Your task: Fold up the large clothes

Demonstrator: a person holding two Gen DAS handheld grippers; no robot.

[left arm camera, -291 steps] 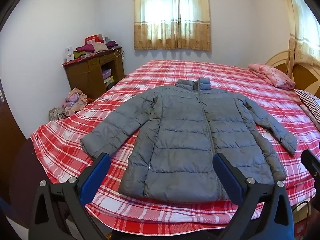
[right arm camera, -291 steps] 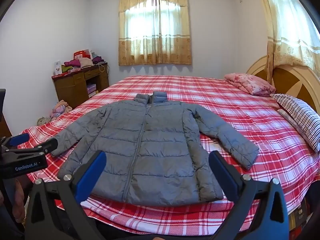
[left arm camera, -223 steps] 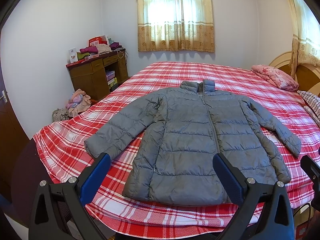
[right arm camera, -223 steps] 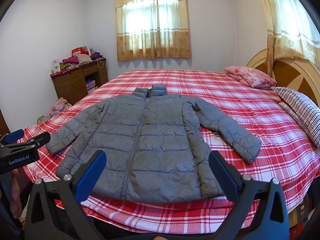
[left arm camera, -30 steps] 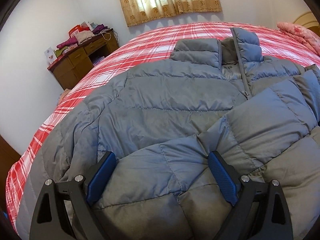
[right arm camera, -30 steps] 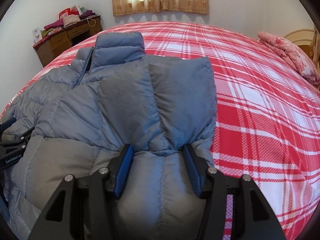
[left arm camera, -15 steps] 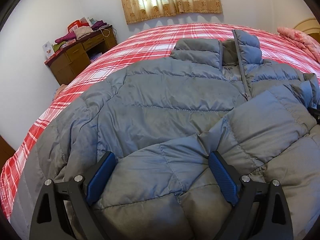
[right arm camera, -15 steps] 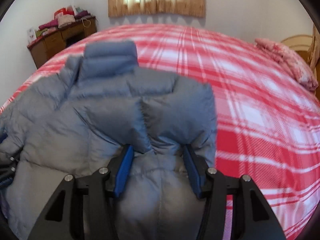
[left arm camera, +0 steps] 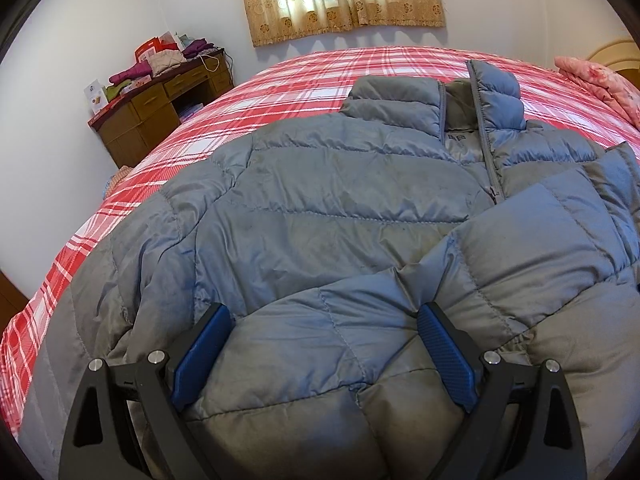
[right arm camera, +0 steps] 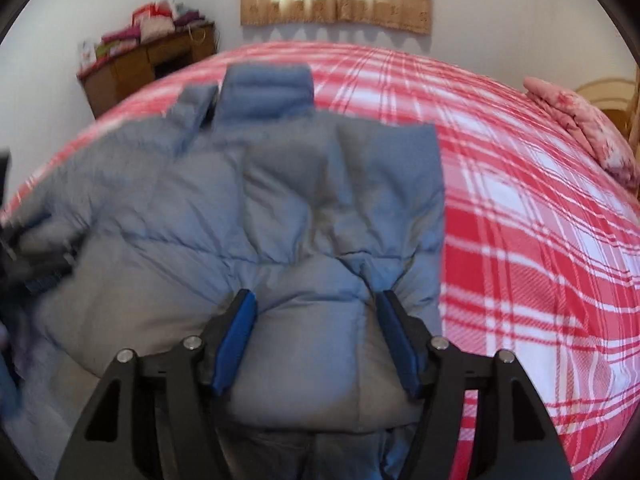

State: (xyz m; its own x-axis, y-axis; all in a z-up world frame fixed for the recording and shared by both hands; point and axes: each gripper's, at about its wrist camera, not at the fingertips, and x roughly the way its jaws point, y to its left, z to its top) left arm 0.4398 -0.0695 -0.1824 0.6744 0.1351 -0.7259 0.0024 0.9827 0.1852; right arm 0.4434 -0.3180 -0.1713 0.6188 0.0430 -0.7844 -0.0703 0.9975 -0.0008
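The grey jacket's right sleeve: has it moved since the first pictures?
Yes. The right sleeve no longer lies out on the plaid bedspread; it is folded inward onto the jacket body.

A red-and-white plaid bedspread [left arm camera: 320,68] covers the bed. A brown wooden desk [left arm camera: 156,116] stands against the white wall at the left, with folded clothes [left arm camera: 160,60] and small boxes piled on top (contents too small to read). Gold patterned curtains [left arm camera: 340,0] hang behind. A pink floral pillow [right arm camera: 588,128] lies at the right, near a curved wooden headboard [right arm camera: 608,96].
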